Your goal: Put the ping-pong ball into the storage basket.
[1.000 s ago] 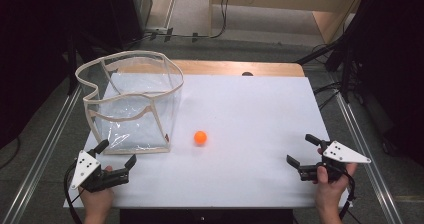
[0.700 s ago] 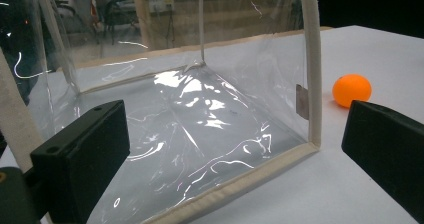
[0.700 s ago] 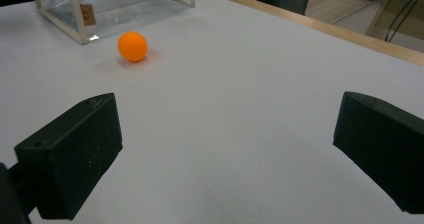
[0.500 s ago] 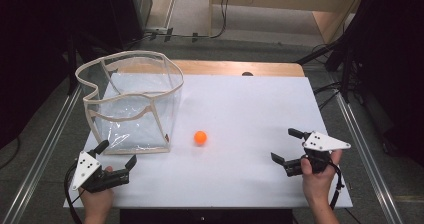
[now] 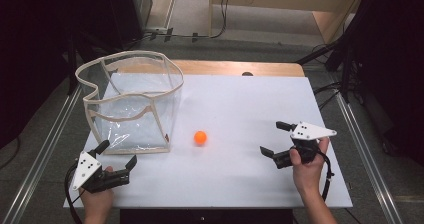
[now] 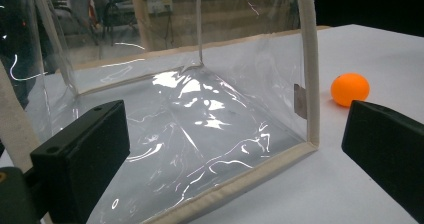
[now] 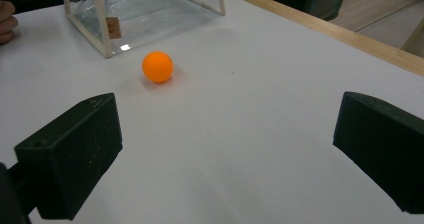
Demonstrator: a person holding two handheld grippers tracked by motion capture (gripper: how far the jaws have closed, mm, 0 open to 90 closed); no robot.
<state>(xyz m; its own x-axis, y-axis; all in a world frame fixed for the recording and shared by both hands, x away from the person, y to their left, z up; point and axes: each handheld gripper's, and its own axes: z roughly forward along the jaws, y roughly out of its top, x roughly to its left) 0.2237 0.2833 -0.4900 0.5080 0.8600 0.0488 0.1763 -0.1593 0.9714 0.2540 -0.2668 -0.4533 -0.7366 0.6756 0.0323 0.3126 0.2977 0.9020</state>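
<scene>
Moved since a second ago: right gripper (image 5: pixel 273 138), carried inward from the table's right edge toward the middle and turned to face the orange ball (image 5: pixel 200 137). Half a second ago it was already on its way; now it sits closer again, though well short of the ball.

Unmoved: left gripper (image 5: pixel 117 153), resting near the front left corner of the white table (image 5: pixel 250 104), just in front of the clear bag (image 5: pixel 131 104). Ball and bag lie where they lay in both earlier pictures.

Item, orange ball: on the bare tabletop, just beside the bag's near right corner, not touching it. In the right gripper view it sits ahead and left of centre (image 7: pixel 158 67); in the left gripper view it peeps past the bag's cream-trimmed edge (image 6: pixel 350 89).

Item, clear bag: upright, mouth open upward, nothing inside that I can see.

Item, jaws: both pairs spread wide, nothing between them.

Step in hand, as I judge it: the approach of my right gripper to the ball, likely with a view to dropping it into the bag.

Next move calls for: further travel forward and left so the ball comes between the spread jaws, low to the table, then a gentle close, since a round ball may roll off at a nudge.
</scene>
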